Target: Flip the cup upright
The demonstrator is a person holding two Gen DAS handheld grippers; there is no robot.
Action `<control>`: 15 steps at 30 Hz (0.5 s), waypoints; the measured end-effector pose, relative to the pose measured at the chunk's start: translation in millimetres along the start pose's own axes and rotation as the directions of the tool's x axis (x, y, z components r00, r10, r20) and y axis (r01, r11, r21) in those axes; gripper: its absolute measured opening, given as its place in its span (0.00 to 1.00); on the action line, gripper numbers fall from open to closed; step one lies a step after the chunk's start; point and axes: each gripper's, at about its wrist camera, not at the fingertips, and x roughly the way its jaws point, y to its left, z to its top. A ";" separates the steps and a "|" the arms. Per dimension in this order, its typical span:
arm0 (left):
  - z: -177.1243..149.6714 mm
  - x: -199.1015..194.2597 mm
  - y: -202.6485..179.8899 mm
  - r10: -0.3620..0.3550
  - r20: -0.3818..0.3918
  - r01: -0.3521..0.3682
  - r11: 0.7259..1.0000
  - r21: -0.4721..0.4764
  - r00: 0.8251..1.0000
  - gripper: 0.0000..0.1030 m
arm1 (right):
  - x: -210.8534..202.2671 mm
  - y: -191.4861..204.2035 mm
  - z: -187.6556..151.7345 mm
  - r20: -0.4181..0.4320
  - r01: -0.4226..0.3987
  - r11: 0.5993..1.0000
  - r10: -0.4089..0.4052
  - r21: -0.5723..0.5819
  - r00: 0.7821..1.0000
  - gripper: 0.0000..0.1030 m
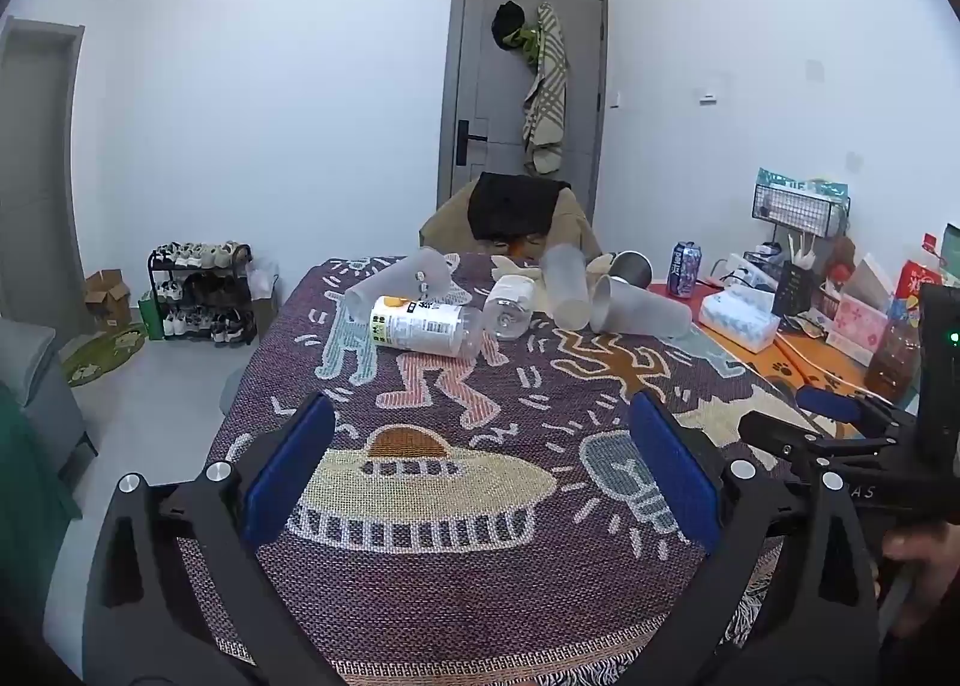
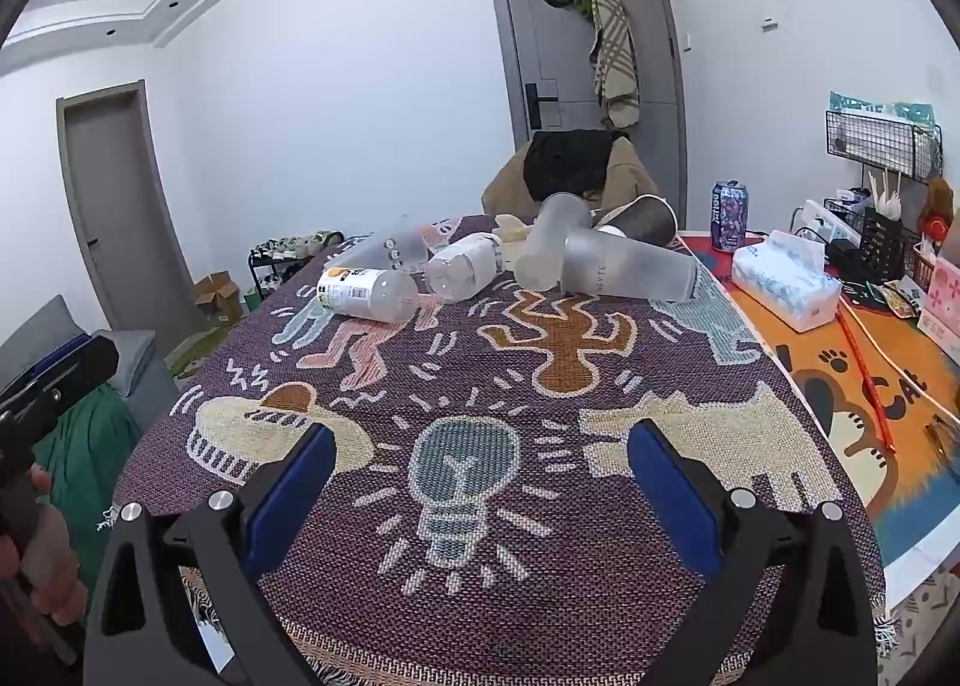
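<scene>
Nearest, the left gripper (image 1: 480,470) hangs over the near edge of the table, its blue pads (image 1: 288,470) spread wide with nothing between them. The right gripper (image 2: 480,476) is just as wide and empty, over the woven cloth (image 2: 558,596) nearer the right side. From the near edge to past the middle, the cloth carries nothing but its pattern.

All the cups lie in a cluster by the far edge. At the far left lie a frosted cup (image 1: 399,281) and a labelled cup (image 1: 429,326), both on their sides. A clear bottle (image 1: 510,305) lies mid-row. Toward the far right, two frosted cups (image 2: 627,269) lie crossed and touching, with a dark cup (image 2: 645,221) behind them.

Along the right edge, off the cloth, stand a tissue pack (image 2: 783,278) and a drink can (image 2: 728,216).
</scene>
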 end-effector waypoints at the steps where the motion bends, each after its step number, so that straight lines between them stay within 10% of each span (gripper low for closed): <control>1: -0.4 0.2 0.5 -0.002 -0.003 0.002 1.000 0.002 1.000 0.95 | 0.1 -0.5 -0.1 -0.001 0.002 1.000 -0.002 0.000 1.000 0.93; 15: 5.1 5.9 3.2 -0.014 -0.026 0.014 1.000 -0.008 1.000 0.95 | 5.7 -7.6 1.5 -0.001 0.013 1.000 -0.013 0.016 1.000 0.93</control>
